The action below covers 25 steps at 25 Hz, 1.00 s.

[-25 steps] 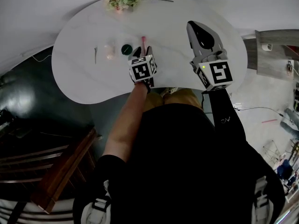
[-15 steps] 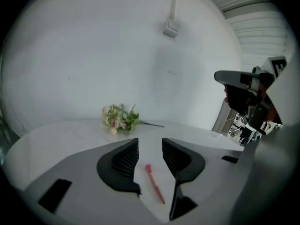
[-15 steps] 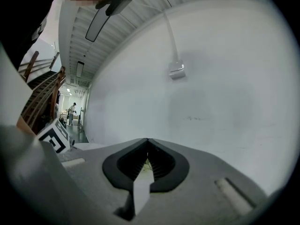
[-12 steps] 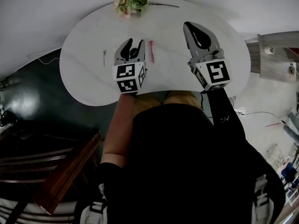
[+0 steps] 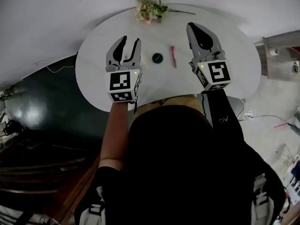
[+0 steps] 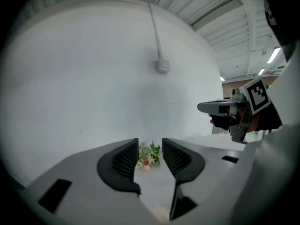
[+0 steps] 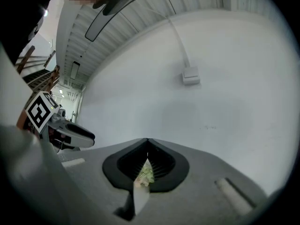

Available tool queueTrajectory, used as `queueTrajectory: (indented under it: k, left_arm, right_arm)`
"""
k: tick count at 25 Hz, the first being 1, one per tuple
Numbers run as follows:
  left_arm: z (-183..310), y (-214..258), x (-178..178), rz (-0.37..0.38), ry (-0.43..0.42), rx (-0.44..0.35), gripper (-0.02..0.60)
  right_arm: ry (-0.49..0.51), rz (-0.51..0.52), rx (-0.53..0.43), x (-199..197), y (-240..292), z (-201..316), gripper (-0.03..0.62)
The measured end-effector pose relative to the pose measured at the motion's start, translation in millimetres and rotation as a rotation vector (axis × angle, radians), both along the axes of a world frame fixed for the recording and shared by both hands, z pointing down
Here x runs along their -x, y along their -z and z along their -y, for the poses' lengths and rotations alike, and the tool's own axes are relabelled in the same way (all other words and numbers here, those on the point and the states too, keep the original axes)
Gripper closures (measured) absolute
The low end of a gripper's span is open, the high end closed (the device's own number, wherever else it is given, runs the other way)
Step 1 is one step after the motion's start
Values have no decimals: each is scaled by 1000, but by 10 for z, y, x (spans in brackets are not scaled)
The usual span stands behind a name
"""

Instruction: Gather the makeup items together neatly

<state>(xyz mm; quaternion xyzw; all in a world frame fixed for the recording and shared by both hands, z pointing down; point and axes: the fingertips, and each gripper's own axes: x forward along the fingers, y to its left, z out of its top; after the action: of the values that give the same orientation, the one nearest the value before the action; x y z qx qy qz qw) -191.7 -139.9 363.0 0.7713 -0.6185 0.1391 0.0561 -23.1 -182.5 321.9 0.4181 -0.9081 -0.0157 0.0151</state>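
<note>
Left gripper is hovering wide, empty; right gripper is pinching closed on nothing; between them the pink tube is lying — long axis parallel to both.

One white rounded table. On it, one small bouquet of pale flowers with green leaves at the far edge, one round dark green compact, and one slim pink-red tube just right of it. Two grey grippers: left gripper, right gripper.
</note>
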Motion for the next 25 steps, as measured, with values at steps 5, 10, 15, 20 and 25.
queueTrajectory:
  k: [5, 10, 15, 20, 25]
  left_arm:
    - [-172, 371, 366, 33, -49, -83, 425]
    - [-351, 583, 556, 45, -71, -145, 425]
    - [-479, 626, 610, 28, -88, -154, 425]
    - [-498, 645, 674, -2, -66, -154, 425]
    - [-495, 659, 688, -10, -69, -160, 426]
  right_arm:
    - [-13, -4, -4, 438, 15, -310, 589]
    - [-25, -4, -26, 670, 95, -537, 588]
    - [-39, -22, -39, 760, 185, -645, 588]
    - [-11, -25, -35, 836, 220, -714, 588]
    - [-1, -34, -35, 874, 188, -793, 588]
